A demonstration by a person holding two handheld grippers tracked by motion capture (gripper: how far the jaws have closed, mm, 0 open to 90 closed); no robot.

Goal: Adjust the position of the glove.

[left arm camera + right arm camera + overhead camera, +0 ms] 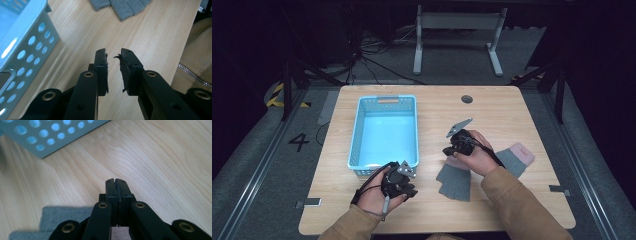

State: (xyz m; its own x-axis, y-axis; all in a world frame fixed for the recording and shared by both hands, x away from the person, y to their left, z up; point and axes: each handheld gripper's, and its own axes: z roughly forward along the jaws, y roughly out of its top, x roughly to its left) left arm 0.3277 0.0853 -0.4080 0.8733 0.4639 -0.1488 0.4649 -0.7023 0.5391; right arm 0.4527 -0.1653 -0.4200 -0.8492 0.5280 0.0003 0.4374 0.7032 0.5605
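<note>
A light blue perforated basket [383, 131] stands on the wooden table [512, 115], left of centre, with nothing in it. A grey knitted piece [454, 181] lies flat near the front, and a second grey one with a pink cuff [518, 158] lies to its right. My right gripper [448, 149] hovers just above the first grey piece and points toward the basket; its jaws [116, 181] are pressed together on nothing. My left gripper [412, 191] rests by the basket's near right corner. Its worn pads [113, 53] stand close with a narrow slit, nothing between them.
A round cable hole [467, 99] sits near the table's far edge. The basket wall [27, 47] is close on the left of the left gripper. Bare wood lies between the basket and the grey pieces. A jacket sleeve [517, 205] crosses the front right.
</note>
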